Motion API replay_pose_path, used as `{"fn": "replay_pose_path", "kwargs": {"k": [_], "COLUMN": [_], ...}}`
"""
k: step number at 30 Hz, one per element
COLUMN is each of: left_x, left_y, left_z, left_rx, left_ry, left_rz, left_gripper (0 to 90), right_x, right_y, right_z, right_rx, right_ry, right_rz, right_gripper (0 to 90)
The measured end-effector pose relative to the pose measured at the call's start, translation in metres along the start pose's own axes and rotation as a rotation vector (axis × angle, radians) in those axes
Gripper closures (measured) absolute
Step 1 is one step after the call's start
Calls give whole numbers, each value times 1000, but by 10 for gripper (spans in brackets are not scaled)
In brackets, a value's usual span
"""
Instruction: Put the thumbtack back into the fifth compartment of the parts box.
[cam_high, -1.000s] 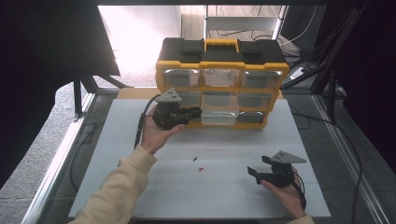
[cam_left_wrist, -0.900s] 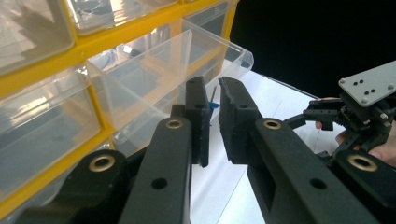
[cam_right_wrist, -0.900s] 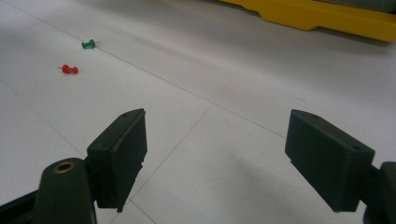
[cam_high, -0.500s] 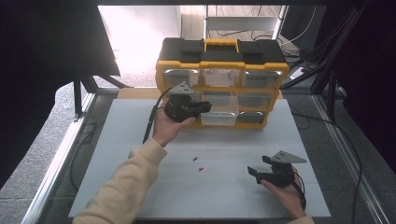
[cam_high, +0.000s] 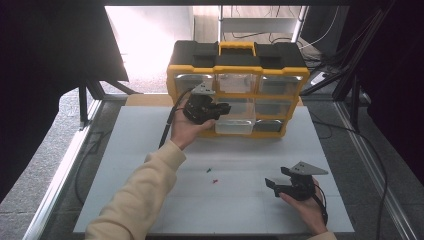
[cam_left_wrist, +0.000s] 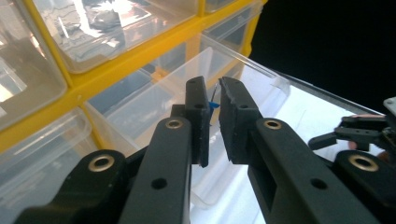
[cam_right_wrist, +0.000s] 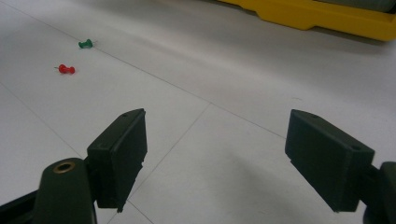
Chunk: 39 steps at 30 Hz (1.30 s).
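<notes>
Step in hand: the left gripper (cam_left_wrist: 213, 100) carries a blue pushpin (cam_left_wrist: 212, 105) to the pulled-out clear drawer (cam_high: 235, 121) of the yellow organiser (cam_high: 238, 93), judged as dropping it in.
Left gripper state: jaws drawn narrow, pinching the blue pushpin between the pads; just a sliver of blue shows in the gap.
Where the pin is: over the open drawer's front rim, in the middle row of the organiser.
Doing it well: bring the tips past the drawer's front wall and lower them before letting go, so the pin lands inside and does not bounce out onto the counter (cam_high: 150, 150).
Right gripper (cam_right_wrist: 215, 149): jaws wide, nothing between them, hovering low over the counter near its front right.
Other things: a green pushpin (cam_right_wrist: 85, 44) and a red pushpin (cam_right_wrist: 67, 70) lie on the counter, near each other, well apart from the organiser.
In the way: the drawer's thin clear rim and the yellow frame above it leave a tight opening.
</notes>
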<state>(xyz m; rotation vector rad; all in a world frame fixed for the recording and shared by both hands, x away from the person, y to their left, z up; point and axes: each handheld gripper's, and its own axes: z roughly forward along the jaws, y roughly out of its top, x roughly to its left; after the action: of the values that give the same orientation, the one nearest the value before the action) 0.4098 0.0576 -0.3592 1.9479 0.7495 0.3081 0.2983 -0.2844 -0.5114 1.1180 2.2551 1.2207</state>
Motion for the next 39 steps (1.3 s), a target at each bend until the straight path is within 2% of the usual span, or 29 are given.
{"fn": "replay_pose_path", "kwargs": {"k": [5, 10, 11, 13, 14, 15, 18, 21, 23, 25, 27, 39], "left_x": [5, 5, 5, 5, 5, 5, 3, 1, 0, -3, -5, -5], "left_y": [1, 1, 1, 0, 0, 0, -2, -5, -8, -13, -17, -56], "left_z": [8, 9, 9, 7, 6, 5, -3, -15, -22, -28, -32, -49], "left_rx": [7, -4, -8, -16, -19, -19, -27, -43, -34, -17, -13, 11], "left_ry": [14, 15, 11, 9, 5, 0, 13, 12, 16, 31, 31, 23], "left_rz": [-19, -13, -9, 3, 3, 3, 16, 22, 32, 63, 66, 46], "left_gripper": [810, 793, 766, 658, 509, 509, 367, 294, 259, 246, 234, 219], "right_x": [0, 0, 0, 0, 0, 0, 0, 0, 0, 0, 0, 0], "right_y": [0, 0, 0, 0, 0, 0, 0, -1, -1, -1, -1, -1], "right_z": [0, 0, 0, 0, -1, -1, -1, -1, -1, 0, 0, 0], "right_rx": [1, 0, 1, -2, -2, -2, -3, -2, 0, 1, 2, 5], "right_ry": [-4, -2, -2, 0, -1, -1, -1, -3, -4, -6, -6, -10], "right_rz": [-1, -2, -2, 0, 1, 1, 3, 3, 4, 2, 2, -1], "right_gripper": [212, 211, 210, 210, 210, 210, 210, 210, 210, 210, 210, 210]}}
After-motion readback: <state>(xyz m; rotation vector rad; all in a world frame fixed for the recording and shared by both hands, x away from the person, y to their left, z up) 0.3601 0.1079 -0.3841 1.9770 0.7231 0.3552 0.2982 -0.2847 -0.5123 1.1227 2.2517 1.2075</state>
